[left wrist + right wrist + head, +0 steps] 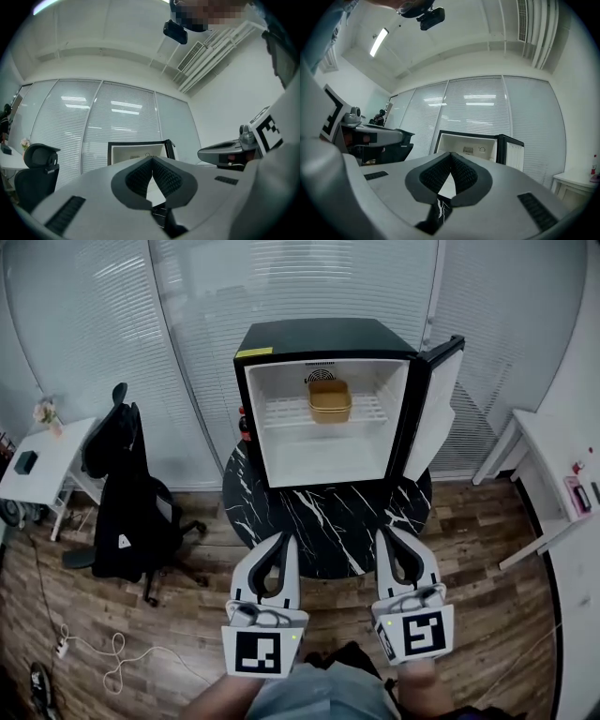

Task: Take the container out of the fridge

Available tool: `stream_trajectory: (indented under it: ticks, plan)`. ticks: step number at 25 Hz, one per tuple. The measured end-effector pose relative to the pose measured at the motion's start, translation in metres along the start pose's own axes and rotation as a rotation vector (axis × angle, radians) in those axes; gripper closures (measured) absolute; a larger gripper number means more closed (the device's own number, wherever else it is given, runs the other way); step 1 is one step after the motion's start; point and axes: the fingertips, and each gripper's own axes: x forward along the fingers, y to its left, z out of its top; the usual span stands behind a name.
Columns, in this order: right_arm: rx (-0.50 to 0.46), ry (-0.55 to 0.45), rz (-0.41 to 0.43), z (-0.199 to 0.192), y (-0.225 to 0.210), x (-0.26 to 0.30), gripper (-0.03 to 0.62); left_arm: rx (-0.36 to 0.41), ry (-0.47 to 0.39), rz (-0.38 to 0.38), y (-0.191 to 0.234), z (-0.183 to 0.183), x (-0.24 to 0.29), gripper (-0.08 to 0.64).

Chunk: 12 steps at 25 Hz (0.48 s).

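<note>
A small black fridge (281, 337) stands on a round black marble table (328, 521), its door (439, 407) swung open to the right. Inside, a tan container (329, 400) rests on the white wire shelf (281, 412). My left gripper (284, 541) and right gripper (387, 538) hover side by side over the table's near edge, well short of the fridge. Both are shut with nothing between the jaws. The left gripper view shows its jaw tips (152, 159) touching in front of the fridge (138, 151). The right gripper view shows its tips (451, 153) touching below the fridge (473, 145).
A black office chair (127, 493) with a jacket stands left of the table. A white desk (42, 460) sits at far left and a white counter (567, 521) runs along the right. Cables (103, 652) lie on the wooden floor. Blinds cover the glass wall behind.
</note>
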Motion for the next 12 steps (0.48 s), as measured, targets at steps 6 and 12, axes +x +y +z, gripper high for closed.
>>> stream_trajectory:
  ticks: [6,12]
  plan:
    - [0.005,0.024,-0.008,-0.017,-0.013,0.015,0.578,-0.016,0.019,-0.011,-0.002,-0.019,0.021,0.546]
    - [0.033,0.032,0.002,-0.030,-0.042,0.043,0.578,-0.011,0.044,-0.017,-0.006,-0.031,0.060,0.546]
